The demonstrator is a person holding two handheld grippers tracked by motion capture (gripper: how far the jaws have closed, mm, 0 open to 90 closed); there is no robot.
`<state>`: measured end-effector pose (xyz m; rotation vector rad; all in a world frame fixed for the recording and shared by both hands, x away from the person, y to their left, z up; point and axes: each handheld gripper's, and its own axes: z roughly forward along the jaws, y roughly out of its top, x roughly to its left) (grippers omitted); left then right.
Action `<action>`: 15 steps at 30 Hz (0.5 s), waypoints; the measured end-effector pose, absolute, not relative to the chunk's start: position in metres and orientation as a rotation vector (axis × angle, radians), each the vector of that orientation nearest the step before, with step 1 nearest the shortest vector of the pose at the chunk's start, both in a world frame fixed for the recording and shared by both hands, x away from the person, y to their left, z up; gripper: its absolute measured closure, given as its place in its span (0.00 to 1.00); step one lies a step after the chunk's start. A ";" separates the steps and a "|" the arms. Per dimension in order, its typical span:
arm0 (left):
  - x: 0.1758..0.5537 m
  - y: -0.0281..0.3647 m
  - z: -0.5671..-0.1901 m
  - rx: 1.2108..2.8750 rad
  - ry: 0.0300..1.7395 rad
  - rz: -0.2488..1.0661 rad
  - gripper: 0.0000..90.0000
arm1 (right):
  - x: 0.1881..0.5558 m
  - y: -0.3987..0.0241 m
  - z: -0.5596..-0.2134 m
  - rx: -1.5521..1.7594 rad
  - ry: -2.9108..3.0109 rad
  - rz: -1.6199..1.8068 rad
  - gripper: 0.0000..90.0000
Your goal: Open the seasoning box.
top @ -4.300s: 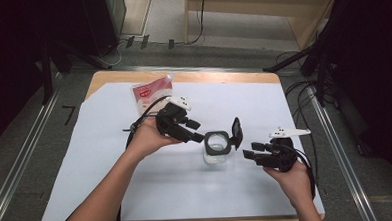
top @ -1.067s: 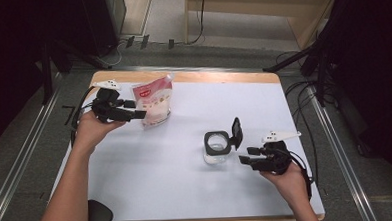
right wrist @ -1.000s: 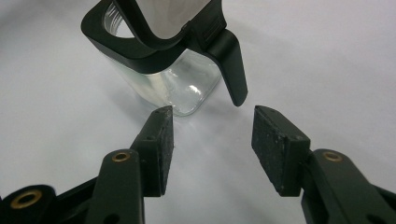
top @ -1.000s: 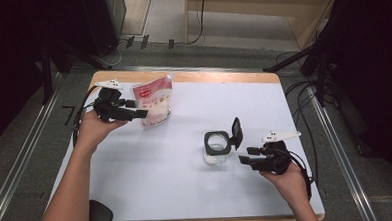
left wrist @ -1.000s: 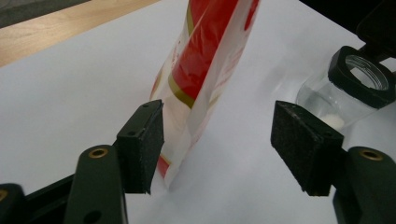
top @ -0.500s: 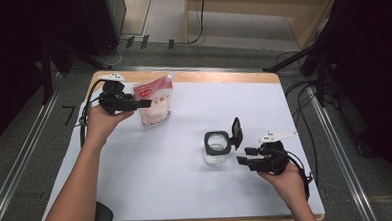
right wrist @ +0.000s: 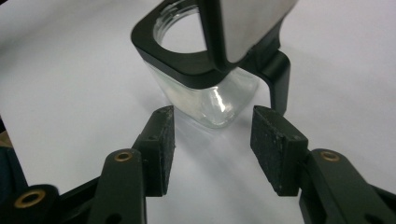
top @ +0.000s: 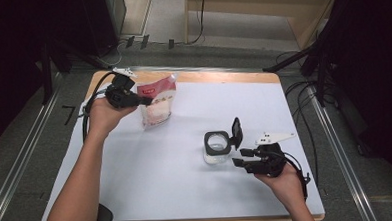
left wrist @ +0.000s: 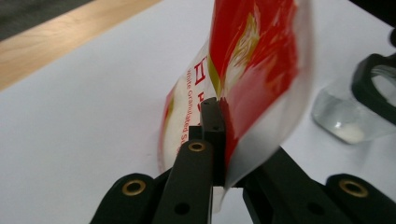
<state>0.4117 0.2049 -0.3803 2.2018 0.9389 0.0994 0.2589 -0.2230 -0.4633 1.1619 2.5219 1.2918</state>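
The work in hand appears to be filling the small glass jar (top: 217, 150) from the red-and-white pouch (top: 158, 100), and it is at an early stage. The jar stands on the white worktop (top: 187, 181) right of centre, its black flip lid (top: 236, 131) hinged up and open, so that part is done. In the left gripper view a little white granular matter lies at the bottom of the jar (left wrist: 348, 116), though whether that is sugar or a reflection is hard to say from the blurred edge.

The left gripper (top: 143, 99) is at the far left of the worktop, and its jaws have just been closing; in its own view they are clamped on the lower edge of the pouch (left wrist: 247, 84), which hangs tilted with its bottom seemingly touching the sheet. So the pick-up is made.

The right gripper (top: 241, 157) rests just beside the jar, jaws half open on either side of its base (right wrist: 210, 102) without pressing on the glass.

Left to do, by this reading: carry the pouch across to the jar, steady the jar, pour, and shut the lid.
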 end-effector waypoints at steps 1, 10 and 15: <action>0.412 0.204 -0.378 2.204 0.938 0.090 1.00 | 0.258 -0.222 -0.462 1.151 2.523 1.294 0.57; 0.397 0.199 -0.346 2.139 0.922 -0.024 1.00 | 0.248 -0.215 -0.443 1.064 2.507 1.343 0.62; 0.383 0.195 -0.335 2.139 0.884 -0.013 1.00 | 0.239 -0.209 -0.442 1.056 2.542 1.348 0.64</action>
